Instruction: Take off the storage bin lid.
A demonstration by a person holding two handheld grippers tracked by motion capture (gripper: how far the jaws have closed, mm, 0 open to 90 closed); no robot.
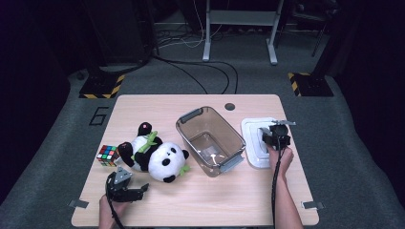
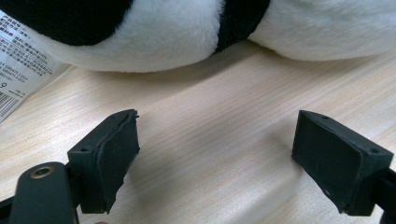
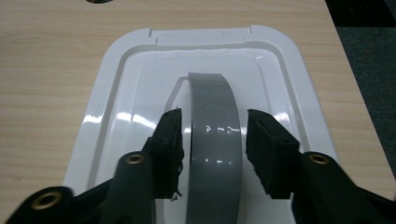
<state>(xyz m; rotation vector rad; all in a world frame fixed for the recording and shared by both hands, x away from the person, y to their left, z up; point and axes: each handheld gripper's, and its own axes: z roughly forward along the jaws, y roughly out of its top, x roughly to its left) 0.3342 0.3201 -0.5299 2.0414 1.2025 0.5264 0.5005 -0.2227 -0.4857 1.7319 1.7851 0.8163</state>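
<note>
**Spotter:** Over at the right edge of the table [image 1: 143, 205], your right gripper [image 3: 214, 140] sits low on the white lid [image 3: 116, 93], and its jaws straddle the grey handle [image 3: 214, 116]. I see a slim gap on each side of the handle, so you're holding nothing there; the pads stand narrow, just off the plastic. The lid lies flat on the wood, just beside the clear bin [image 1: 210, 140] and not on it.

**Operator:** So where does that leave me?

**Spotter:** As I judge it, you're at the lid's handle with no grip on it. The bin stands open and looks empty, apart from glare on its floor. The plush panda [image 1: 155, 155] lies well to the bin's left, with the puzzle cube [image 1: 108, 155] beside it.

**Operator:** And my left hand?

**Spotter:** Your left gripper [image 2: 215, 154] rests near the front edge, jaws wide with bare wood between them. The panda is just ahead of the pads, not touching them.

**Operator:** Next move?

**Spotter:** If the toys go in first, lift your right hand straight up so neither pad drags the handle. Then push your left gripper forward, low and level, until the panda's body sits between the pads. Soft plush gives, so close on a thick part, not the paper tag [image 2: 18, 79].
</note>
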